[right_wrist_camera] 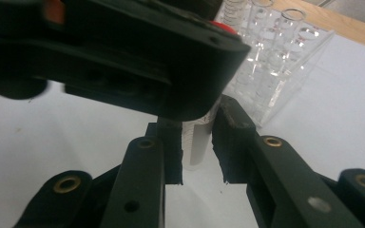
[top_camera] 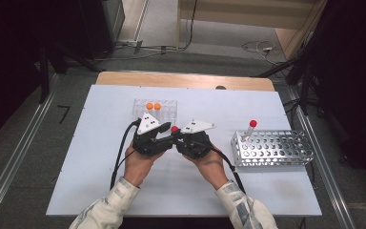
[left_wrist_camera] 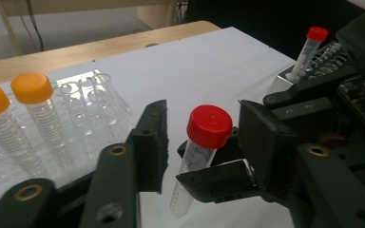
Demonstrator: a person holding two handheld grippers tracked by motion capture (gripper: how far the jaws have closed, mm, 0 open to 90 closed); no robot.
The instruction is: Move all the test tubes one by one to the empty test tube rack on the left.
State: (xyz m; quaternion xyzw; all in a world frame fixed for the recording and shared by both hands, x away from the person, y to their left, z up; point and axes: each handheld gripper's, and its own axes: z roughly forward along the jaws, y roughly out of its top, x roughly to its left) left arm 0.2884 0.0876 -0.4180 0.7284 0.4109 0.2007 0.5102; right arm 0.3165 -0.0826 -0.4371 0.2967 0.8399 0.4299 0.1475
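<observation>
Standing red-capped tube (left_wrist_camera: 200, 152) clamped in right gripper (right_wrist_camera: 197, 156) jaws.

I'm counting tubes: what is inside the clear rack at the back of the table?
The clear rack holds two orange-capped tubes at one end. The other holes visible look empty. Its near edge is covered by the left tool, so the full count is uncertain.

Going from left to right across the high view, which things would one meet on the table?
Clear rack with two orange-capped tubes → left claw → red-capped tube → right claw → metal rack.
</observation>
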